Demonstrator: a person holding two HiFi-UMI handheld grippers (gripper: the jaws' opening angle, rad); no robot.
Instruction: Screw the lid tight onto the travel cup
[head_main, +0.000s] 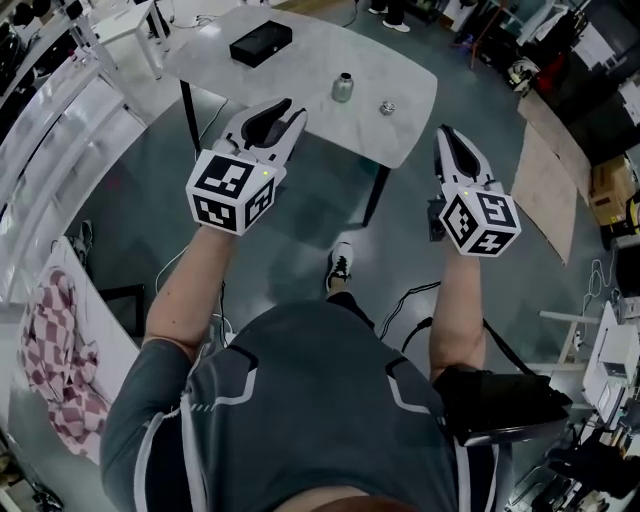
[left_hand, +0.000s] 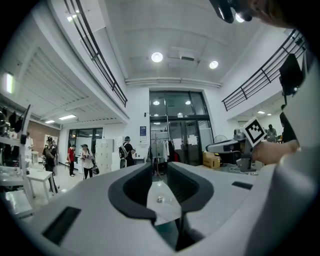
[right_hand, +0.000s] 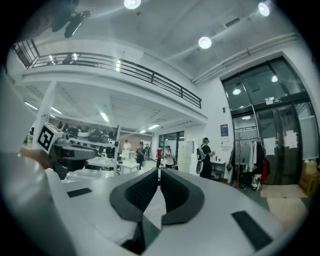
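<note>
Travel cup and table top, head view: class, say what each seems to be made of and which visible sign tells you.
Travel cup: probably metal with a brushed steel look; the grey body has a soft sheen. Table top: a pale, faintly mottled matt slab, perhaps stone or stone-look laminate; the picture leaves it open.

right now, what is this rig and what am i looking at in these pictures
A person holds a two-jaw gripper in each hand; there is no robot arm. One picture is from a camera on their head, looking down; the other two cameras ride on the grippers, looking along the jaws. On the grey table stand a metal travel cup, its small lid beside it, and a black box. Nothing is held: the left gripper is slightly open and empty, the right gripper shut.
</note>
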